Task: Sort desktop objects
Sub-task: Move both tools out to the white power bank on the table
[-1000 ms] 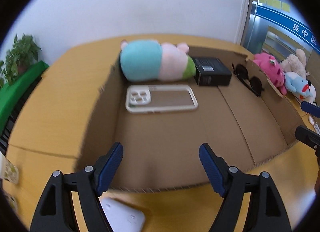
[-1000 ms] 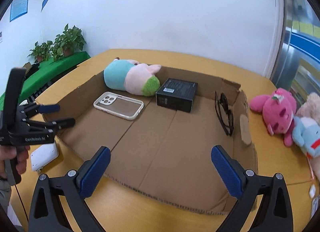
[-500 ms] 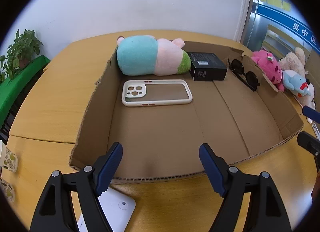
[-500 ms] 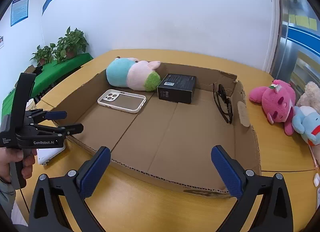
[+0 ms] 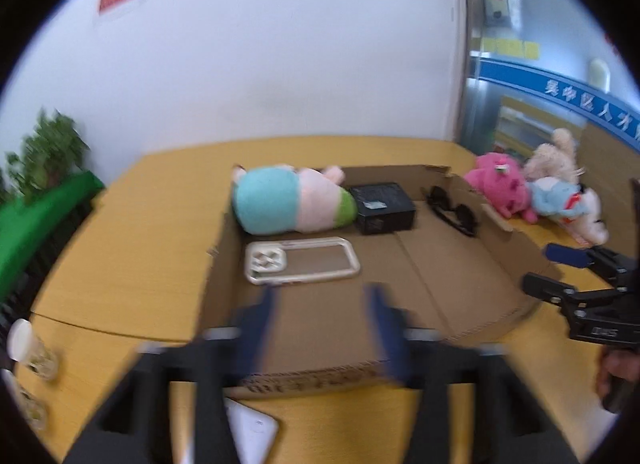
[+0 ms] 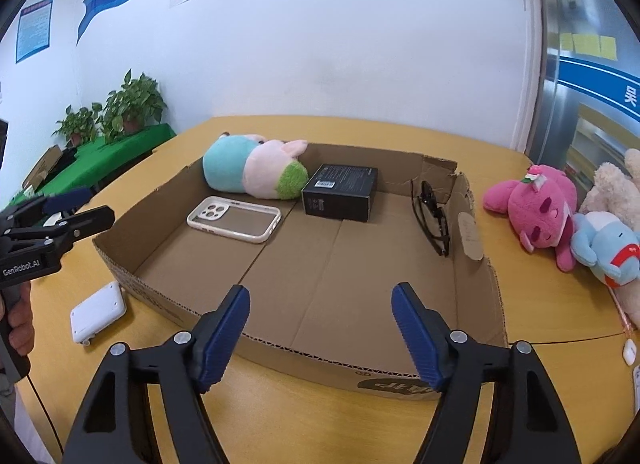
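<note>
A shallow cardboard box (image 6: pixel 476 264) lies on the yellow table. Inside it are a teal and pink plush (image 6: pixel 256 171), a clear phone case (image 6: pixel 234 219), a black box (image 6: pixel 340 191) and dark sunglasses (image 6: pixel 434 215). The same items show in the left wrist view: plush (image 5: pixel 288 203), phone case (image 5: pixel 300 260), black box (image 5: pixel 384 207), sunglasses (image 5: pixel 452 211). My left gripper (image 5: pixel 324 324) is open and empty, blurred, at the box's near wall. My right gripper (image 6: pixel 320 328) is open and empty above the box's near edge.
A white flat device (image 6: pixel 98 312) lies on the table left of the box. A pink plush (image 6: pixel 536 211), a blue plush (image 6: pixel 608 248) and a beige plush (image 6: pixel 612 187) lie to the right. Potted plants (image 6: pixel 120 111) stand on a green stand at far left.
Both grippers have pulled back and risen away from the box; the view now takes in more wall. The left view is blurred by motion. Both stay open and empty.
</note>
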